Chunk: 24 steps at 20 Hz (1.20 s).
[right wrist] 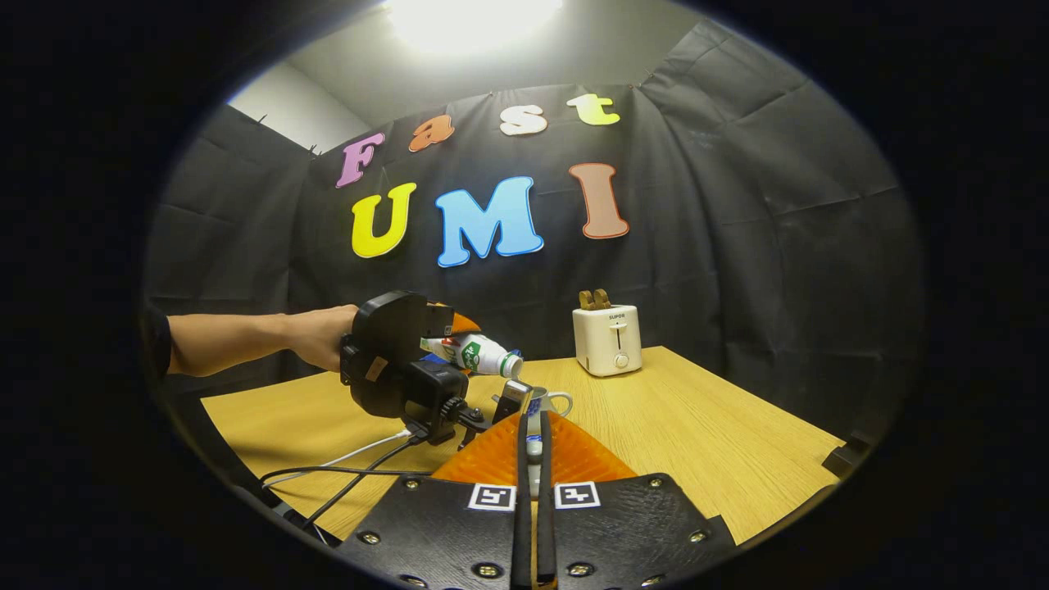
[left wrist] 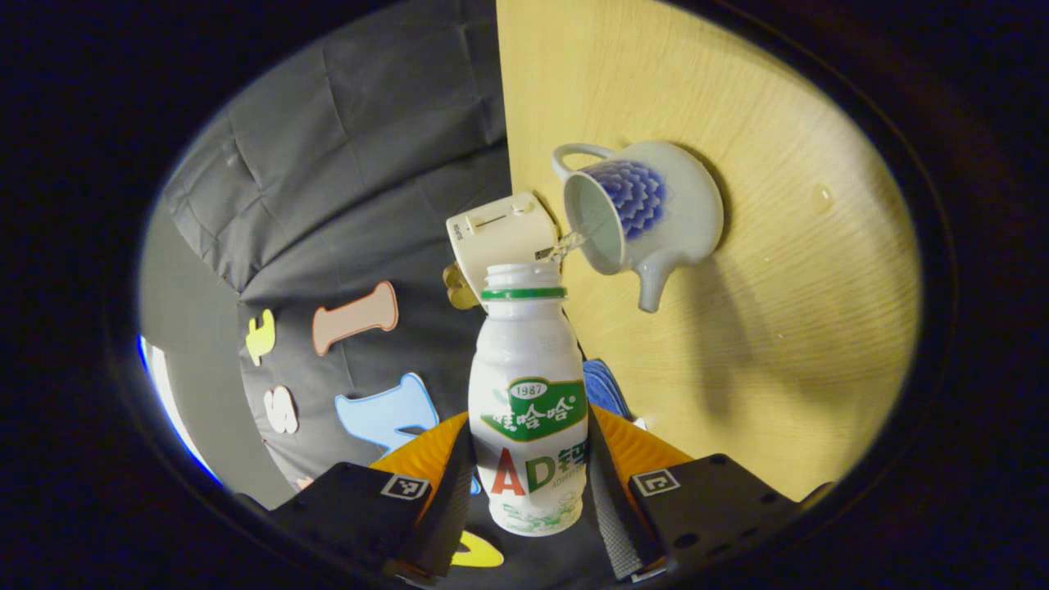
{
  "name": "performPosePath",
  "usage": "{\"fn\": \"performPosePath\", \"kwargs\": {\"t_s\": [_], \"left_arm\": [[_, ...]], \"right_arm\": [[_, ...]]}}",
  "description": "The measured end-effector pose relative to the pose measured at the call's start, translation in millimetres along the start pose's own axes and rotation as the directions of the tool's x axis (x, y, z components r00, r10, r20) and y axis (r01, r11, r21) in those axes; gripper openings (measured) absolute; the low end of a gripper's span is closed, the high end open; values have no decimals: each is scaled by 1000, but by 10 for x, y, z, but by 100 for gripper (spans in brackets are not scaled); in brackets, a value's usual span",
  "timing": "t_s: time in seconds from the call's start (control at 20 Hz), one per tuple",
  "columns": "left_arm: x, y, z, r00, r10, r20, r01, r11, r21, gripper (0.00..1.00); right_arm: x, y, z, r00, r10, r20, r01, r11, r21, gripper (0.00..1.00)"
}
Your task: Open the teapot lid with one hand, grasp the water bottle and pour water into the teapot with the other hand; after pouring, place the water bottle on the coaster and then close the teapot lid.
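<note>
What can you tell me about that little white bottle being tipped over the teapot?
The water bottle is a small white plastic one with a green neck ring, a green and red printed label and no cap on. The left hand-held gripper clamps its lower body, one finger on each side. In the right gripper view it lies tipped almost sideways, mouth lowest, above the teapot. A thin stream of water runs from its mouth into the teapot's open top.

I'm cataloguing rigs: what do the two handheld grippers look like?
Each gripper, left and right, has a black studded body with square black-and-white markers. Seen from the right gripper view, the left gripper trails black and white cables; a dark sleeve shows.
</note>
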State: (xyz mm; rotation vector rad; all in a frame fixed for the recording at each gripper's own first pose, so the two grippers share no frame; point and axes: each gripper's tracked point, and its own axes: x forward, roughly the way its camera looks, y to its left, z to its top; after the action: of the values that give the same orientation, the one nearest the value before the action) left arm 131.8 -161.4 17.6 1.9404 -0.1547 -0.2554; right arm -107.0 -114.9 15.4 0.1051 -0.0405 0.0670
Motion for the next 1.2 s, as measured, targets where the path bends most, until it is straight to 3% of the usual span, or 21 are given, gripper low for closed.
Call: {"fn": "performPosePath", "kwargs": {"t_s": [0.05, 0.1, 0.15, 0.35, 0.4, 0.45, 0.55, 0.75, 0.85, 0.9, 0.95, 1.05, 1.1, 1.15, 1.2], "left_arm": [[-6, 9, 3, 1000, -5, 3, 5, 1000, 17, 80], [-6, 28, 12, 1000, 3, 4, -3, 1000, 23, 70], [6, 13, -4, 1000, 9, 4, -10, 999, 36, 80], [7, 37, -12, 1000, 6, 7, -6, 995, 101, 80], [2, 45, -8, 1000, 17, 5, -17, 991, 133, 75], [-13, 24, 10, 1000, 13, 8, -14, 989, 150, 80], [-21, 29, 23, 1000, 8, 13, -10, 986, 168, 75], [-40, 83, 69, 1000, 18, 22, -23, 976, 217, 80], [-40, 91, 80, 999, 21, 32, -28, 975, 222, 80], [-35, 98, 75, 999, 23, 32, -29, 974, 224, 70], [-36, 114, 77, 999, 27, 33, -34, 973, 228, 80], [-29, 121, 63, 999, 30, 31, -37, 972, 232, 80], [-26, 131, 68, 999, 34, 32, -41, 972, 234, 75], [-24, 126, 73, 999, 35, 33, -41, 972, 231, 80], [-24, 122, 76, 999, 34, 35, -41, 973, 228, 75]], "right_arm": [[-8, 5, 4, 1000, 2, 1, -2, 1000, -4, 3], [-9, 6, 4, 1000, 2, 2, -2, 1000, -5, 3], [-14, 5, 9, 1000, 2, 4, -2, 1000, -5, 3], [-21, 1, 18, 1000, 0, 6, 0, 1000, -5, 3], [-11, 2, 14, 1000, 0, 6, 0, 1000, 0, 3], [-16, 5, 12, 1000, 0, 5, 0, 1000, 3, 3], [-19, -13, 24, 1000, -4, 7, 4, 1000, 0, 3], [-14, -14, 20, 1000, -1, 8, 1, 1000, 0, 3], [-12, -27, 33, 1000, -2, 9, 2, 1000, 5, 3], [-26, -28, 43, 1000, -4, 12, 4, 1000, 4, 3], [-28, -21, 51, 1000, -3, 14, 3, 1000, 2, 3], [-31, -23, 51, 1000, -3, 15, 3, 1000, 0, 3], [-33, -18, 44, 1000, -2, 14, 2, 1000, 1, 3], [-29, -22, 47, 1000, -3, 13, 3, 1000, 2, 3], [-29, -24, 41, 1000, -3, 12, 3, 1000, 1, 3]]}}
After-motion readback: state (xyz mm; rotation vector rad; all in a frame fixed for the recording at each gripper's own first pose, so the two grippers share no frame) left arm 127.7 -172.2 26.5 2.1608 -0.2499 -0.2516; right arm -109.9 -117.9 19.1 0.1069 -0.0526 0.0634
